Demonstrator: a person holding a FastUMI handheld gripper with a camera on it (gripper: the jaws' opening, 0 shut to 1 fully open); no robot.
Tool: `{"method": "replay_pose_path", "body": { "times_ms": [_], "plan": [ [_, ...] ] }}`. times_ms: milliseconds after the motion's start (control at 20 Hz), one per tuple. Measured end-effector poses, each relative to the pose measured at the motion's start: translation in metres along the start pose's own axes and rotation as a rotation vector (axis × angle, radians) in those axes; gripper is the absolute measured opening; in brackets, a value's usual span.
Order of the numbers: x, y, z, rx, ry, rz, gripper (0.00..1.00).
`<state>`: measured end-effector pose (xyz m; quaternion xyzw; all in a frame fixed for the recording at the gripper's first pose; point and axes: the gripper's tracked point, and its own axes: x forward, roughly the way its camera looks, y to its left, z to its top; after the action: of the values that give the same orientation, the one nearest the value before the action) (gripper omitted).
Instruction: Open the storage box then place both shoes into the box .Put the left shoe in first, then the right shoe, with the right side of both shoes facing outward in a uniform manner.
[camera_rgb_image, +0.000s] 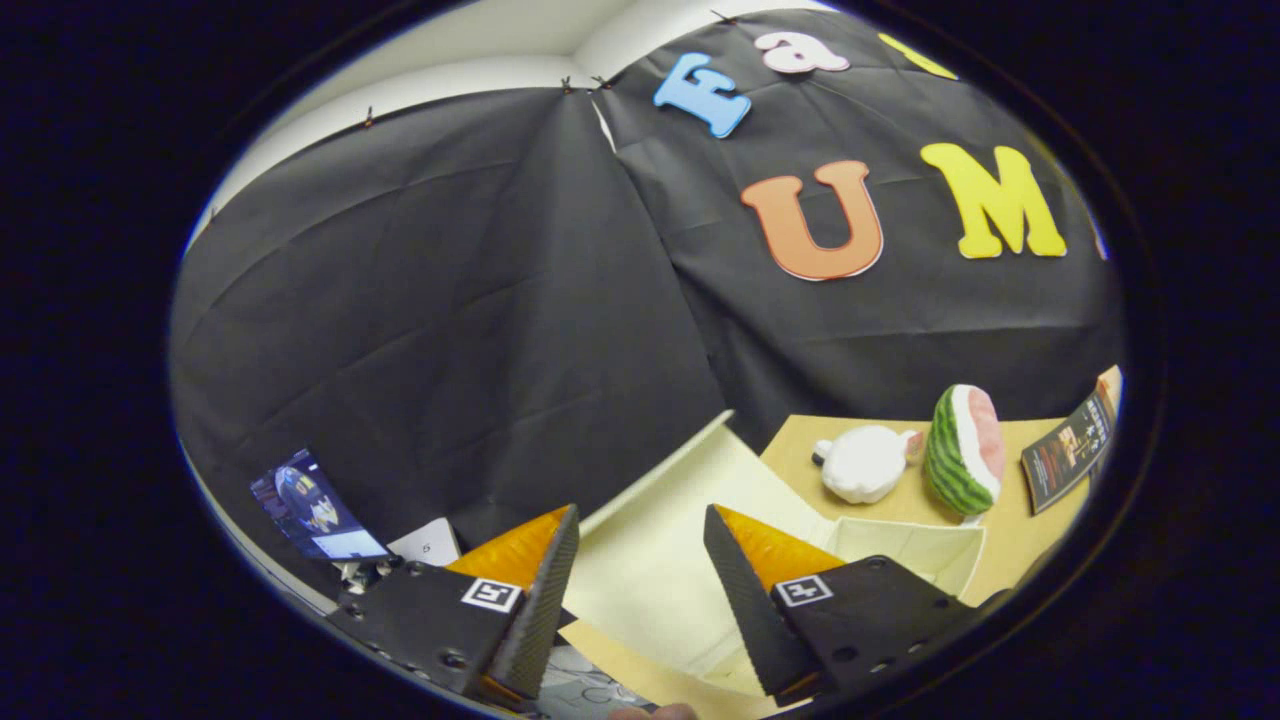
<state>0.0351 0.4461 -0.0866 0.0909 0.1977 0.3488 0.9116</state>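
Beyond my parted fingers (640, 560) the table (1010, 550) bears the open storage box (900, 545), a white plush (865, 462), a watermelon plush (965, 450) and a booklet (1068, 452).

gripper (640, 570) plates with square markers, screws

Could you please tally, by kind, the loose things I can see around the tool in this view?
Storage box, lid open: 1
Plush toys, white one and watermelon slice: 2
Dark booklet: 1
Lit screen: 1
Total: 5
The tool is open, holding nothing.
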Motion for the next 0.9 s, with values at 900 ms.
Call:
{"method": "replay_pose_path", "body": {
  "times_ms": [900],
  "plan": [
    [-0.195, -0.178, 0.023, -0.183, -0.182, -0.271, 0.96]
  ]
}}
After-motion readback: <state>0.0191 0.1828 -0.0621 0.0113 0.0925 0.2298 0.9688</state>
